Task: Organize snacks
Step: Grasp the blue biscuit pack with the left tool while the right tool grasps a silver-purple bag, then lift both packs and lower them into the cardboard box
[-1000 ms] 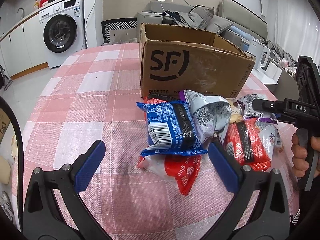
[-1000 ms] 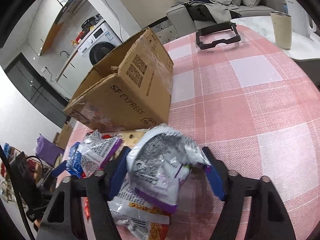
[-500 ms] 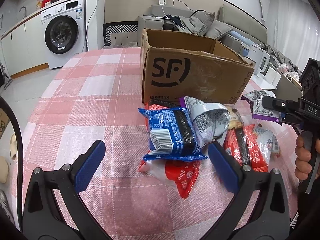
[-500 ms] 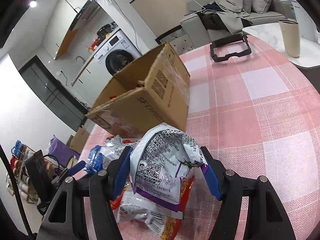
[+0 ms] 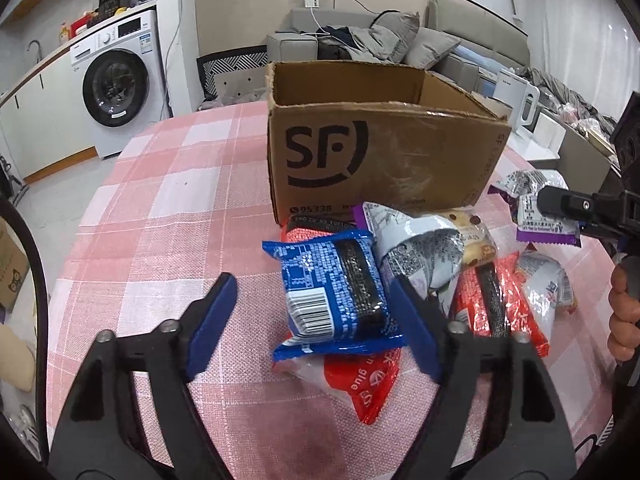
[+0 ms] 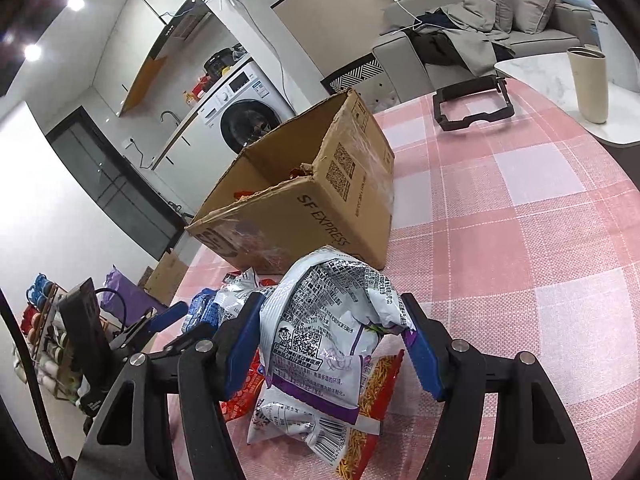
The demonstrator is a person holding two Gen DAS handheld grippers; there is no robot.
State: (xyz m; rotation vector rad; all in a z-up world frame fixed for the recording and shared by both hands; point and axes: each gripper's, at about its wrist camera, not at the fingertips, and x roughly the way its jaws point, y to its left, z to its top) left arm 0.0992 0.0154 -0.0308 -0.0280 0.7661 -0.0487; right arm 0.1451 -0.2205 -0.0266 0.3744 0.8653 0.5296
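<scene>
Left wrist view: my left gripper [image 5: 314, 318] is closing its fingers around the blue packet [image 5: 334, 290] atop the snack pile on the desk [image 5: 160, 200], before the box [image 5: 380, 160]. My right gripper [image 6: 334, 340] pinches a silver bag [image 6: 332, 344].

Left tongs [image 5: 316, 316] closing around blue snack packet [image 5: 338, 294], cardboard box [image 5: 380, 156] behind on checked tablecloth [image 5: 160, 216]

A home: washing machine [image 5: 114, 84], sofa [image 5: 420, 46], checked table [image 5: 168, 208].
</scene>
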